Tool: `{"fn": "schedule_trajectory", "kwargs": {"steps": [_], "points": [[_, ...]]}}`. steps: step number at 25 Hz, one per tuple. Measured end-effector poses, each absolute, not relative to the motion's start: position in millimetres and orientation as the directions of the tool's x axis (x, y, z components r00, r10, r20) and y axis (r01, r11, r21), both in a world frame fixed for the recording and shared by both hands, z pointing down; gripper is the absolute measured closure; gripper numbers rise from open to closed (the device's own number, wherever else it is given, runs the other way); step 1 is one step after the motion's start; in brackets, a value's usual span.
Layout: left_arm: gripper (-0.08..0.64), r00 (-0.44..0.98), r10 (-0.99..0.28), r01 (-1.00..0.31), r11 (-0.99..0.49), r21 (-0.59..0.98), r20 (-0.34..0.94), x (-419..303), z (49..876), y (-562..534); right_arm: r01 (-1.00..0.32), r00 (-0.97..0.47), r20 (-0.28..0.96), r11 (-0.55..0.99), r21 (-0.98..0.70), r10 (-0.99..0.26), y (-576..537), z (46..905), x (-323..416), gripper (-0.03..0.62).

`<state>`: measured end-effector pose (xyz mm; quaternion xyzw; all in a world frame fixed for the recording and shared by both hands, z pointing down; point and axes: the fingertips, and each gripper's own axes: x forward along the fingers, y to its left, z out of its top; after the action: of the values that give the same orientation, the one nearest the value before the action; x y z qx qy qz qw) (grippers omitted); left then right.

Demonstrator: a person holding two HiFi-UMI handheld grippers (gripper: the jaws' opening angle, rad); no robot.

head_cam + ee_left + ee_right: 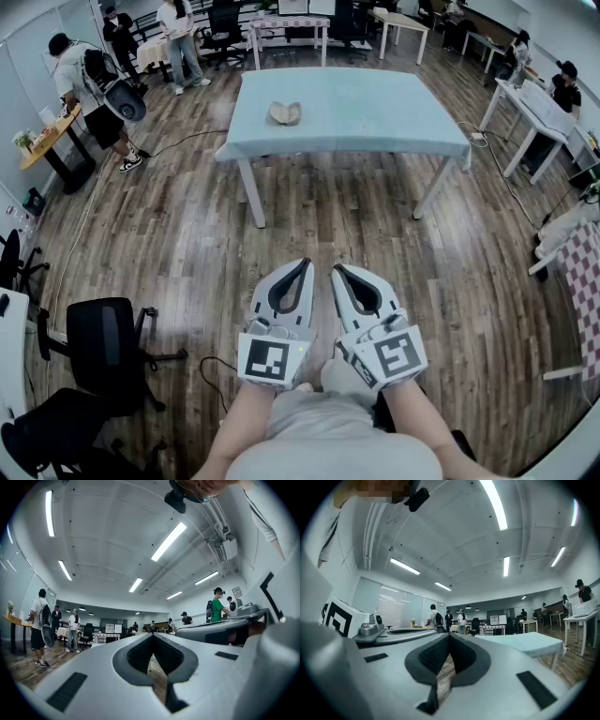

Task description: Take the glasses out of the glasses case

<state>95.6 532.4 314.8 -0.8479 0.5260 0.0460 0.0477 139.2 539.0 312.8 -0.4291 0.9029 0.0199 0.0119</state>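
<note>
Black-and-white square markers (266,359) faced up from the cubes on both tongs. The grey-and-white left tongs (302,264) and right tongs (339,270) were held level, side by side, in front of the person's torso, each closed tight and empty. The tan glasses case (285,113) lay well apart from them on the pale-blue tabletop (375,117).

Tan glasses case (285,113) lies (apparently open) on the pale-blue table (394,122).

Blue-cloth table (375,117), blk office chair (105,349), wood floor (328,225)
</note>
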Motion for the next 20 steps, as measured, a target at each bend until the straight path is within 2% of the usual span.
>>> {"fn": "schedule_trajectory", "kwargs": {"steps": [14, 20], "points": [[0.554, 0.404, -0.908, -0.915, -0.404, -0.024, -0.112, 124.6, 322.6, 450.1, -0.748, -0.663, -0.006, 0.663, 0.02, -0.748, 459.6, 330.3, 163.3, 0.584], [0.554, 0.376, -0.92, -0.926, -0.376, -0.017, -0.114, 145.4, 318.0, 409.4, -0.73, -0.683, -0.042, 0.684, 0.003, -0.729, 418.0, 320.2, 186.6, 0.584]]}}
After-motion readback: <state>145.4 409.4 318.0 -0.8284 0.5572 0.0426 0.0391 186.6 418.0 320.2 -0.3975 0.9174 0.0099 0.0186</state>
